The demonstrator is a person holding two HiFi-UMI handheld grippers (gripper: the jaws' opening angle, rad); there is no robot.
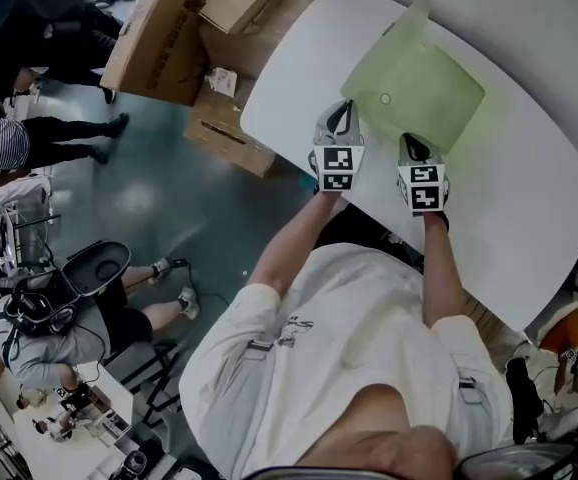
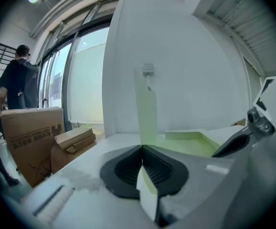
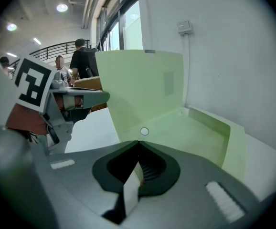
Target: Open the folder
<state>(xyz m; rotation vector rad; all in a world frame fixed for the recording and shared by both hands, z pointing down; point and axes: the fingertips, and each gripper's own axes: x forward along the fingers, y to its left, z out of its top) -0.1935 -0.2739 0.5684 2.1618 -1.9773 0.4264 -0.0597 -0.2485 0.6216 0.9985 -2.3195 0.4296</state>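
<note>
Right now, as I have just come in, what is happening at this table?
A person with a gripper in each hand works on a pale green folder that lies on a white table. The left gripper has its jaws shut on the edge of the cover, which stands nearly upright. The right gripper has its jaws shut on the near edge of the folder's lower part. The folder is partly open, its cover not yet laid flat.
</note>
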